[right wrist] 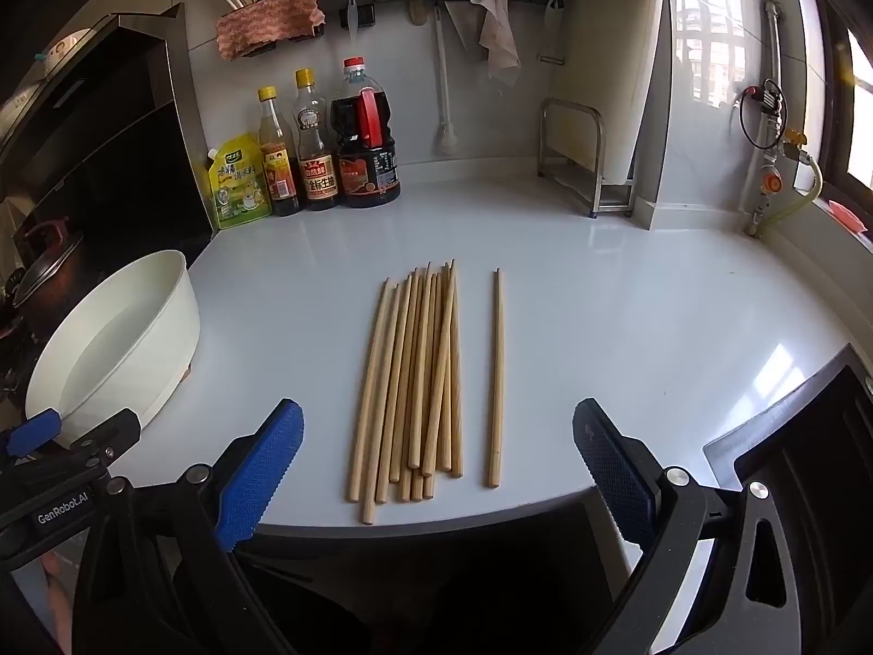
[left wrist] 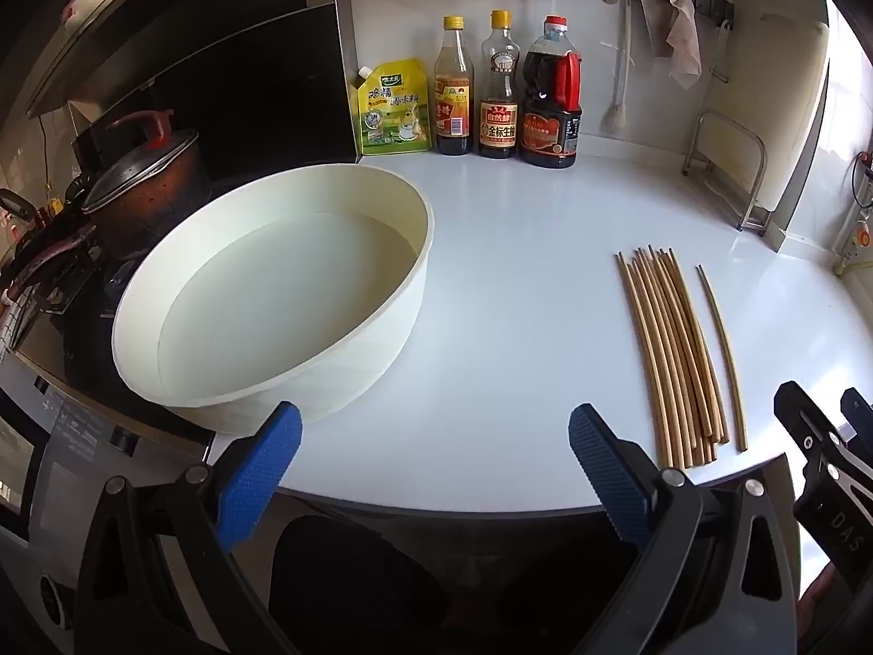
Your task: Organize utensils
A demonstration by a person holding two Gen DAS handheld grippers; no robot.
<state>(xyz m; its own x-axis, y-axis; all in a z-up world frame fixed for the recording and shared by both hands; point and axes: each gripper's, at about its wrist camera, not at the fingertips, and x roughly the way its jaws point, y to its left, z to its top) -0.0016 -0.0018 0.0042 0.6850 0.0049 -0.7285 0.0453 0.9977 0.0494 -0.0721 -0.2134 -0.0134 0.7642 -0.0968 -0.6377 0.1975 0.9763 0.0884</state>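
Your left tongs (left wrist: 434,434) sit at the bottom of the left wrist view with their blue pads (left wrist: 256,483) spread wide apart and nothing between them, hovering over the near edge of the white counter (left wrist: 518,295). Your right tongs (right wrist: 436,431) fill the bottom of the right wrist view, likewise spread wide and holding nothing, with the lower ends of the chopsticks showing in the gap between the pads. The bundle of wooden chopsticks (right wrist: 420,376) lies flat on the counter in the middle of that view, loosely side by side and partly overlapping, running from the near edge toward the upper part of the frame. One single chopstick (right wrist: 495,376) lies just to the right of the bundle, apart from it and roughly parallel. In the left wrist view the same bundle (left wrist: 668,360) is at the right of the frame, with the right tongs' black frame showing at the lower right edge. A large round white basin (left wrist: 273,295) stands on the counter at centre left of that view. Against the back wall, upper centre, stand a yellow seasoning pouch (left wrist: 393,109) and three sauce bottles (left wrist: 499,90) in a row. A lidded pot (left wrist: 147,185) sits at the left edge.
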